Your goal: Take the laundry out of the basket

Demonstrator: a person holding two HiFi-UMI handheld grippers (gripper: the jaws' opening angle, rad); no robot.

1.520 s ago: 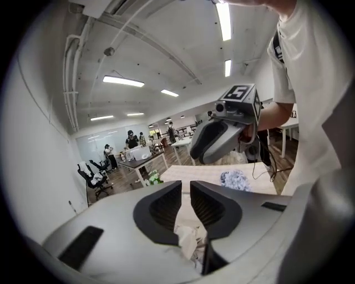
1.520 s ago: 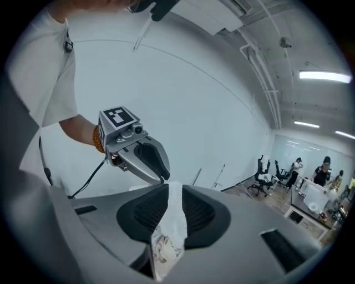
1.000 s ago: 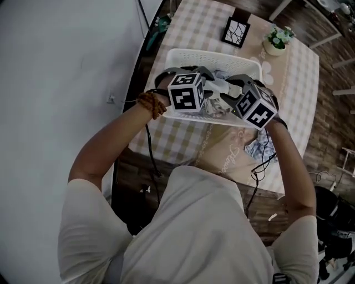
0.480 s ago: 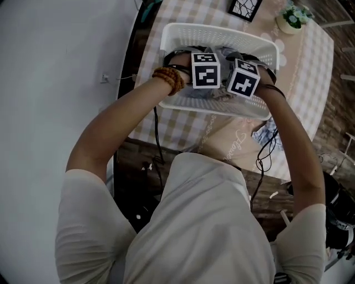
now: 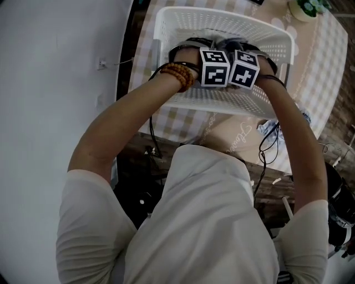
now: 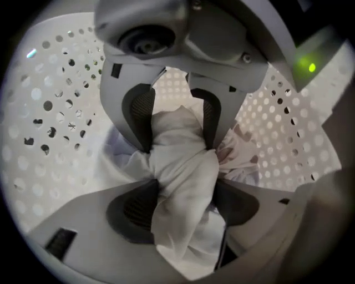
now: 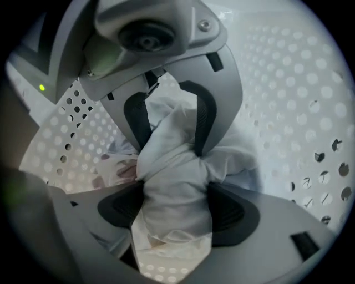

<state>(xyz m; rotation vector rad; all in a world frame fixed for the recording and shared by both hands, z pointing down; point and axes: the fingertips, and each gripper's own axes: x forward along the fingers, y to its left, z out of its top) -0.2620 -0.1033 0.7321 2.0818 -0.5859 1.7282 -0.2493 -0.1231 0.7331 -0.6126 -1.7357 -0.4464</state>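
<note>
Since a second ago both grippers have sunk from above the rim deep into the white perforated basket [image 5: 166, 33] by the checked table's [image 5: 324, 55] left edge. The left gripper [image 6: 180, 191] and right gripper [image 7: 175, 194] have just been opening; their jaws stand wide, with white laundry [image 6: 186, 236] bunched between them in the basket.

White wall [image 5: 55, 83] left — checked table [image 5: 172, 122] on wood floor [image 5: 346, 111].

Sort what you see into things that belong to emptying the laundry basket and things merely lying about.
For the job: white basket; white laundry; left gripper and right gripper, whose jaws have just been opening, with laundry between them.
Lying about: checked tablecloth; potted plant.
</note>
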